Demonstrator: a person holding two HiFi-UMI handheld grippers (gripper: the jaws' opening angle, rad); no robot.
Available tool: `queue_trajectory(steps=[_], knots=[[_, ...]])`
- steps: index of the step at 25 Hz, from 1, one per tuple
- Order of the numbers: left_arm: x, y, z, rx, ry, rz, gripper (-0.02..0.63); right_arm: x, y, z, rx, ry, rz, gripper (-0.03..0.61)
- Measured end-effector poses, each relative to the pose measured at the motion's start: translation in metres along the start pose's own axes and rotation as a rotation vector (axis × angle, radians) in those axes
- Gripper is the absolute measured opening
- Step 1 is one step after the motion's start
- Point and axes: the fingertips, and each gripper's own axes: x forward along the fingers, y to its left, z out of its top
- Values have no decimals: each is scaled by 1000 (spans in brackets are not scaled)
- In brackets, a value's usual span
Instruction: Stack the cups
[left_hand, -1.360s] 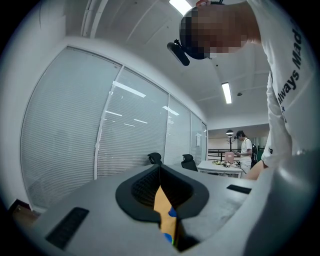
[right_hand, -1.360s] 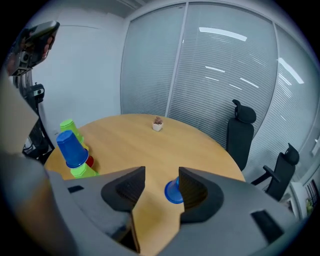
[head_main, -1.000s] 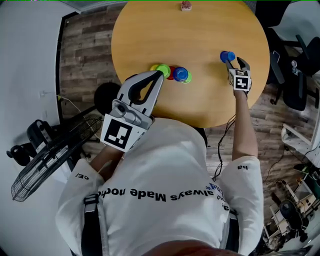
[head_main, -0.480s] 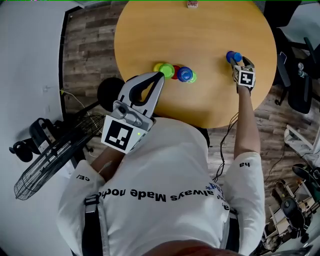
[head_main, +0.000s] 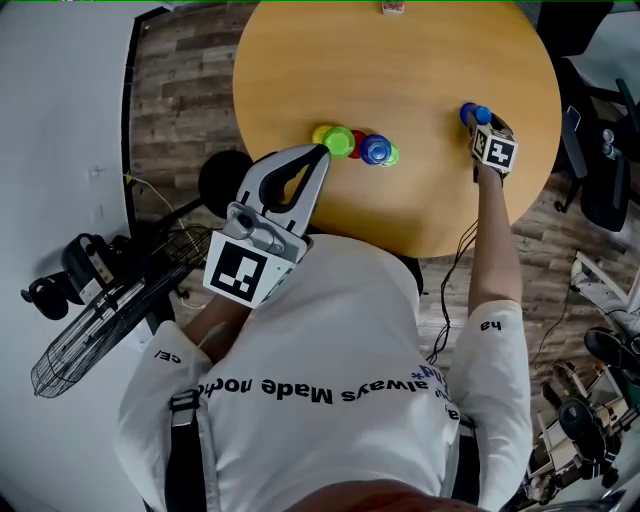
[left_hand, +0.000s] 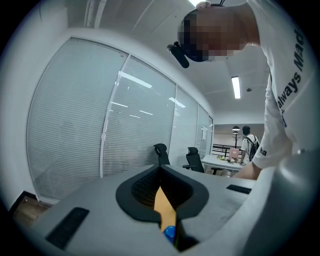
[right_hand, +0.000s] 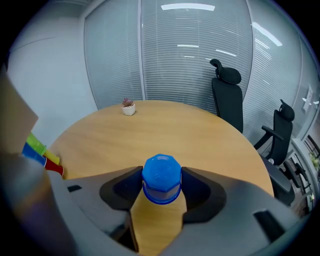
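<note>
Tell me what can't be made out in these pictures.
- Red cup, head view: mostly hidden between the green cup and a blue cup.
- Potted plant, head view: cut off by the top edge.
- Table, left gripper view: only a sliver shows past the shut jaws of the left gripper.

The left hand-held gripper (left_hand: 161, 170) had its jaws closed together, nothing between them. Through the narrow slit behind their tips showed a strip of wooden bench (left_hand: 164, 207) and part of a blue cup (left_hand: 170, 233). Beyond stood slatted blinds (left_hand: 100, 125) and two office chairs (left_hand: 161, 153).
</note>
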Motion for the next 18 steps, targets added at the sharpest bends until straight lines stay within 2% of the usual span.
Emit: queue_trajectory(steps=[7,14,18], knots=[[-1,1,2,5,-10,-2,23,-6,1,8,-6,-19,-8,253],[-8,-4,7,21,-53,-16,23,-25,11,22,-63,-45,1,252],[-13,-9,8,14,-48,-17,23,-40,20,30,-87,-64,17,252]])
